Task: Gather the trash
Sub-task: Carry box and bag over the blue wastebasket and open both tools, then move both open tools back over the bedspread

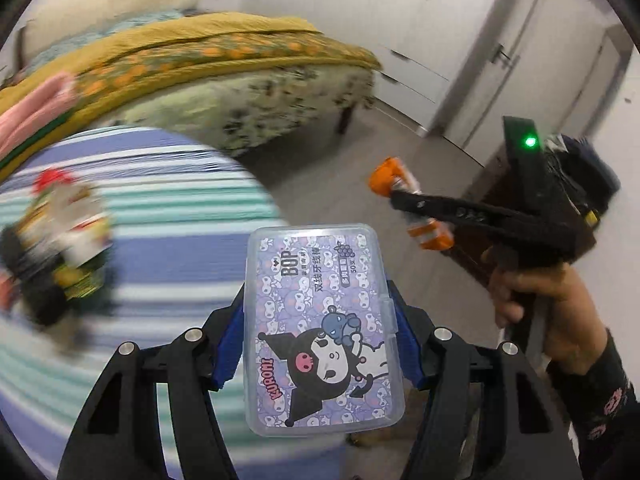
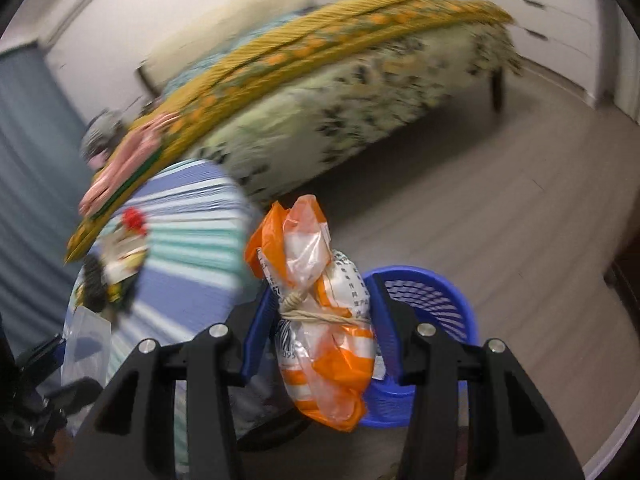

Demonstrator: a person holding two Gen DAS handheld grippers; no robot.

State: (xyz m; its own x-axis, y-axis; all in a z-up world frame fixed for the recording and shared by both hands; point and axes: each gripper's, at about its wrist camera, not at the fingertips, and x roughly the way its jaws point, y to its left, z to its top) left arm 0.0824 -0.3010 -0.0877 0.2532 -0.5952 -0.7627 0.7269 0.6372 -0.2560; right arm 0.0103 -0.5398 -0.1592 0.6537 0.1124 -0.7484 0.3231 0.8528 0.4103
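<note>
Clear plastic floss box (image 1: 320, 328) clamped in left gripper (image 1: 318, 344), orange-white wrapper (image 2: 320, 316) clamped in right gripper (image 2: 318, 324); carry step, blue basket (image 2: 440, 292) just beyond, release over its mouth next.

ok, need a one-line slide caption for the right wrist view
Right gripper clamps an orange-and-white plastic bag tied with string, just above a blue mesh basket, bed behind.
</note>
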